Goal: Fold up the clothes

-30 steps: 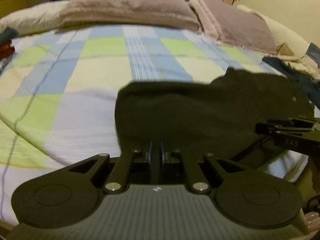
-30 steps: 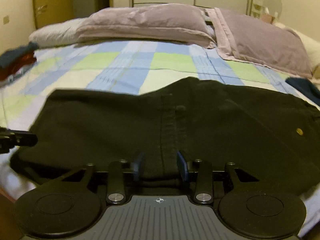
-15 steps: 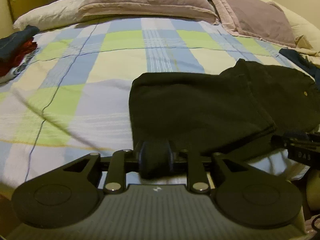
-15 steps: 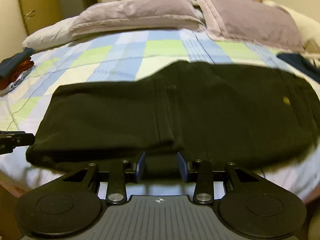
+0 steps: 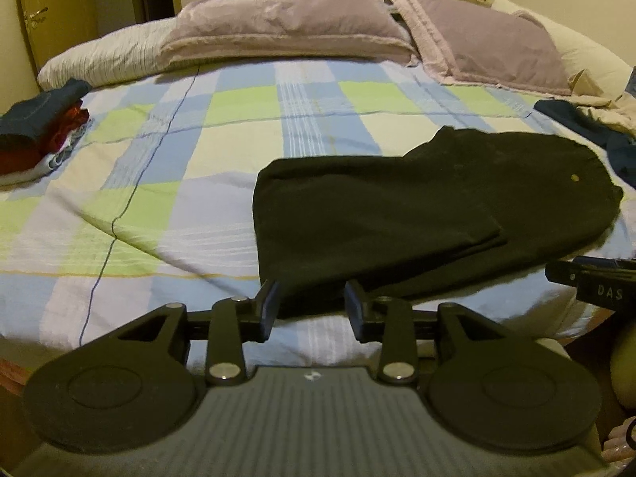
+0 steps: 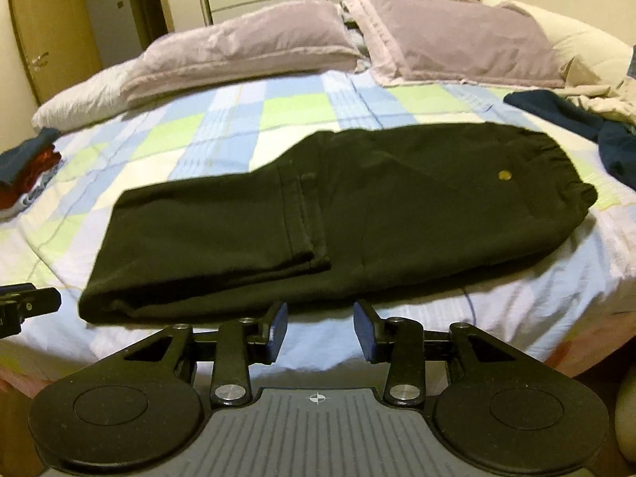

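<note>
A pair of black trousers lies folded on the checked bedspread, the legs doubled over toward the waistband; it also shows in the right wrist view. My left gripper is open and empty at the garment's near left edge. My right gripper is open and empty just in front of the garment's near edge. Each gripper's tip shows at the edge of the other view.
A stack of folded clothes sits at the left edge of the bed. Dark blue and beige garments lie at the right. Purple pillows line the headboard. The bed's near edge is just below my grippers.
My left gripper let go of the black cloth and opened. Both grippers drew back toward the near bed edge, and the trousers now lie flat and folded.
</note>
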A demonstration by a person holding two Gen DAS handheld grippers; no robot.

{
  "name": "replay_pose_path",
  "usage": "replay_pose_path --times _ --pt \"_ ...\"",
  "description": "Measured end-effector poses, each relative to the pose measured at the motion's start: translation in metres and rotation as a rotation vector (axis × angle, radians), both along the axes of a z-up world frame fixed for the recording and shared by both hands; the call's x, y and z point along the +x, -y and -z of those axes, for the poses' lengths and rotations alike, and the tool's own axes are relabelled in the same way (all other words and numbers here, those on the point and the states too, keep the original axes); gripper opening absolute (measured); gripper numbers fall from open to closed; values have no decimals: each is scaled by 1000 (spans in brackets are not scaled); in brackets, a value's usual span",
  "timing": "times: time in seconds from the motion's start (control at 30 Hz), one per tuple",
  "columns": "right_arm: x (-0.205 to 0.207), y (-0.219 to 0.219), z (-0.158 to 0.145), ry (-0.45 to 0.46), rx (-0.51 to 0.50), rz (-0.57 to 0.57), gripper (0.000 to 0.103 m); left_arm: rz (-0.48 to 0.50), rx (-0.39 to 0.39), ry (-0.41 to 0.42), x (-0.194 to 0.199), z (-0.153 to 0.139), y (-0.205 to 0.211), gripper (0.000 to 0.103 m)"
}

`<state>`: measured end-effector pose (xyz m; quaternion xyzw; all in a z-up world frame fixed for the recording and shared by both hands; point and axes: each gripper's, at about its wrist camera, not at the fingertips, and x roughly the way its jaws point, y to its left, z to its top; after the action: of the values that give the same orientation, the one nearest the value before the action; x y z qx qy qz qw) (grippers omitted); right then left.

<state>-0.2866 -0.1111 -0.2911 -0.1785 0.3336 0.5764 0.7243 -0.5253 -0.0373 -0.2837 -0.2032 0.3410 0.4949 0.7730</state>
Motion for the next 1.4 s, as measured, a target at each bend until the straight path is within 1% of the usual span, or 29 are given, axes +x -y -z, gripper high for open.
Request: replay_pose_path --times 0.03,0.07,0.27,0.47,0.53,0.77,0.87,0.93,1.07,1.2,1.3,1.4 --pt "0 4 -3 0 5 5 55 2 5 1 0 -2 2 33" --pt "0 8 -6 -1 10 10 59 6 10 1 0 -4 5 33" --pt "4 20 -12 -11 18 22 59 27 18 -10 9 -9 10 33" --pt "15 13 -3 -29 -12 40 59 45 -10 -21 19 0 1 34" --pt "21 11 2 -39 -20 49 59 56 -21 -11 22 4 -3 34" --pt "54 11 24 -123 -43 99 59 85 -65 41 30 21 -19 34" --pt "83 18 35 -214 -27 153 59 93 -74 74 32 25 -27 33" --pt "108 26 41 -289 12 203 59 98 -75 96 35 27 -33 33" --pt "163 45 49 -471 149 323 59 108 -80 141 42 31 -47 33" --pt "219 61 61 -660 305 441 59 111 -86 186 48 37 -61 29" --pt "249 62 69 -721 338 498 59 91 -103 229 48 39 -75 28" --pt "278 62 77 -775 362 554 59 49 -136 267 40 44 -86 28"
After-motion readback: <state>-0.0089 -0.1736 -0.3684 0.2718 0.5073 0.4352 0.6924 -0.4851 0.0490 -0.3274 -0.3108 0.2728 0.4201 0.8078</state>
